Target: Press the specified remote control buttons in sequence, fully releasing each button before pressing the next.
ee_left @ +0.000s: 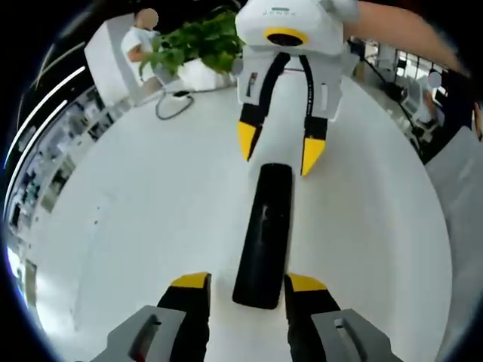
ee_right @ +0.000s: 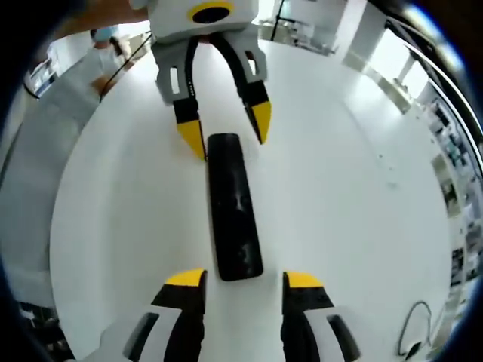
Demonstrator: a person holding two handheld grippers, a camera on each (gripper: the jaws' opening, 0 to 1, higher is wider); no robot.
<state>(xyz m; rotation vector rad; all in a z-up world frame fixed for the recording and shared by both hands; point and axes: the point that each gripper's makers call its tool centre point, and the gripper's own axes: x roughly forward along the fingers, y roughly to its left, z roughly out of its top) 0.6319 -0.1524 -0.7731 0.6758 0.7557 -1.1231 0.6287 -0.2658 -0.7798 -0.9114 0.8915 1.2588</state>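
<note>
White table (ee_left: 151, 226), unlabelled black remote (ee_left: 264, 234)

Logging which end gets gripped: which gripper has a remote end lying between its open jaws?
The left gripper: the black remote control lies partly between its tips. The right gripper stands just clear of the far end.

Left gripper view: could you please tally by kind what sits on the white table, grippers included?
Remote control: 1
Grippers: 2, the left gripper and the right gripper
Potted plant: 1
Cable: 1
Total: 5
</note>
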